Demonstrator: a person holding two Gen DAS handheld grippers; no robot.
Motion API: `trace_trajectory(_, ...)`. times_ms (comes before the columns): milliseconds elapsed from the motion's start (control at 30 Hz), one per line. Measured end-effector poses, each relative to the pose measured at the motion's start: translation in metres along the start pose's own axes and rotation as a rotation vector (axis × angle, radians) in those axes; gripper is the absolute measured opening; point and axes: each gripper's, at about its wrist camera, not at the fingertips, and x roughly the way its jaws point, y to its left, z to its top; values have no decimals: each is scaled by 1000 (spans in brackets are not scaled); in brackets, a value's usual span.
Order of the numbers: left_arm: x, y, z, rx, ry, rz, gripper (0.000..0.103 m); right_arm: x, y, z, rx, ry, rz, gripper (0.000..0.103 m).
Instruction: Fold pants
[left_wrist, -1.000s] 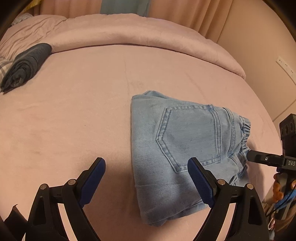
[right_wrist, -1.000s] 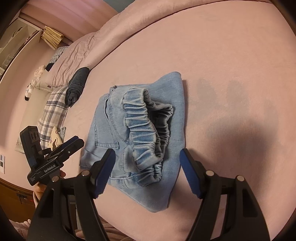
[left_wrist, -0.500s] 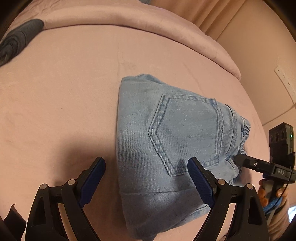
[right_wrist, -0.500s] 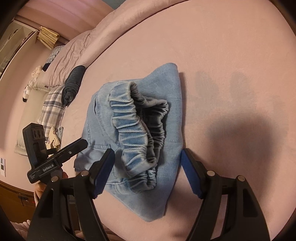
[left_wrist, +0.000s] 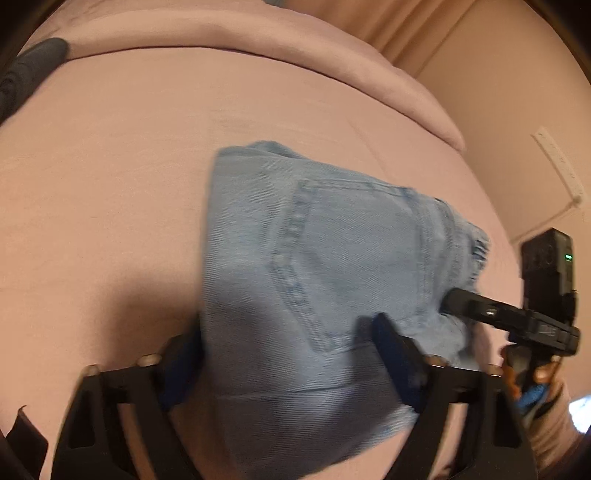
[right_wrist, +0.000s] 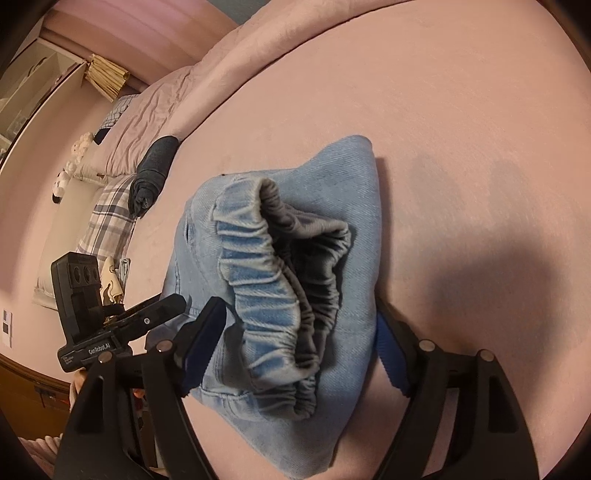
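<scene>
A: Folded light-blue pants (left_wrist: 314, 280) lying mid-bed on the pink bedsheet (left_wrist: 110, 184); back pocket facing up; elastic waistband (right_wrist: 266, 280) bunched at the near right end.

B: Left gripper (left_wrist: 291, 354) spread wide, straddling the near edge of the denim; blurred, so contact probably, not certainly. Right gripper (right_wrist: 299, 343) likewise released, fingers either side of the waistband; rolled dark garment (right_wrist: 151, 173) far left.

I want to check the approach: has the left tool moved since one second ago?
Yes. The left tool has come forward over the bed onto the jeans; its open fingers now straddle their near edge.
</scene>
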Motion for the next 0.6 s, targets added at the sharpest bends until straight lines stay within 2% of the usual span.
trace_trajectory(67, 1, -2, 0, 14, -1, 20, 75, 1, 5, -2, -19, -4, -21, 76)
trace_trajectory(167, -3, 3, 0, -26, -12, 17, 59, 3, 11, -5, -33, -6, -46, 73)
trace_trajectory(233, -7, 9, 1, -61, -15, 3, 44, 4, 13, -6, -43, -7, -60, 71)
trace_trajectory(333, -11, 11, 1, -87, -27, -17, 34, 5, 17, -7, -59, -9, -79, 65)
trace_trajectory(433, -15, 3, 0, -80, -50, 2, 25, 5, 24, -9, -89, -22, -107, 57)
trace_trajectory(600, -25, -12, -3, -28, -86, 56, 19, 2, 39, -13, -165, -65, -173, 43)
